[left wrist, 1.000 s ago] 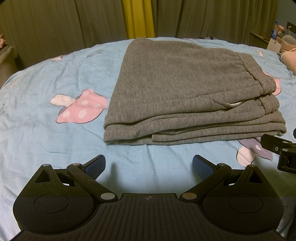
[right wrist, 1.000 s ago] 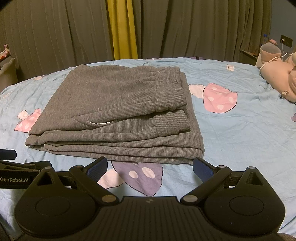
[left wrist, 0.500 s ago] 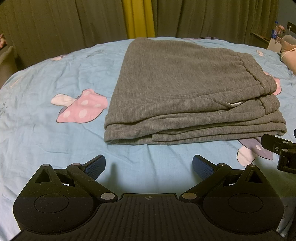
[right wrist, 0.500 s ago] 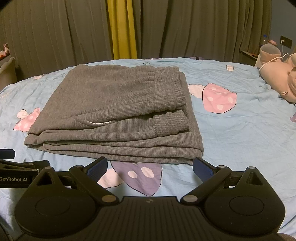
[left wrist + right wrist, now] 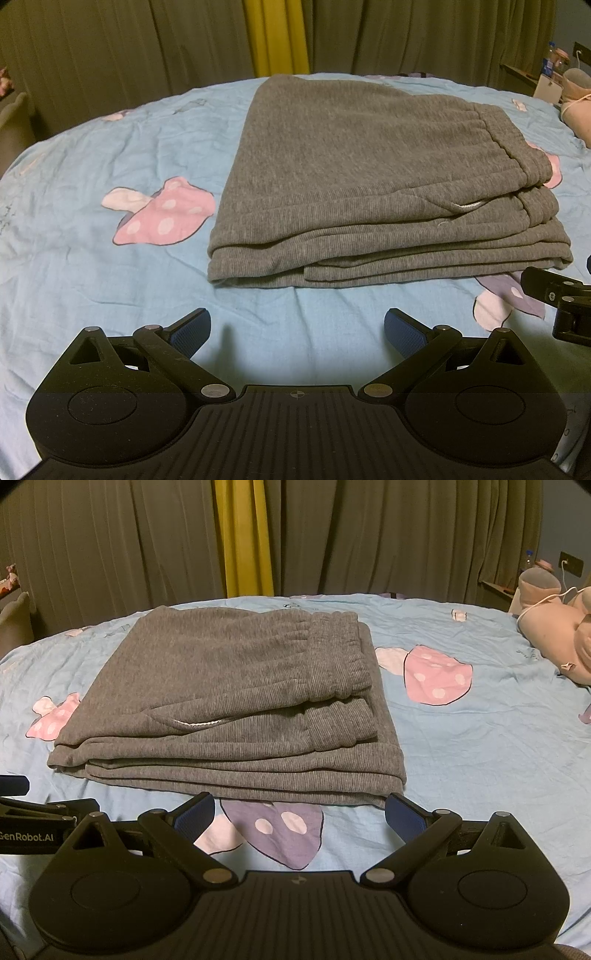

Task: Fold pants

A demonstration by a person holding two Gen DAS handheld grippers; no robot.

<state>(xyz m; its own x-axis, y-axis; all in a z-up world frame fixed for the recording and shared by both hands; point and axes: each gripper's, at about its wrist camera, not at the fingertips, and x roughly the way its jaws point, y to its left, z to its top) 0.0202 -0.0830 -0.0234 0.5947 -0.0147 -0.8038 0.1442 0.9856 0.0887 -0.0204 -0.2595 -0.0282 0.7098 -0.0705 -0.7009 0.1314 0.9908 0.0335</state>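
The gray sweatpants [image 5: 376,184] are seen stacked in several flat layers on the blue bedsheet [image 5: 92,240], at twelve o'clock from both tools, so the folding is judged essentially finished. The left gripper [image 5: 297,328] and right gripper [image 5: 300,810] are held with jaws wide apart, nothing gripped or touched.
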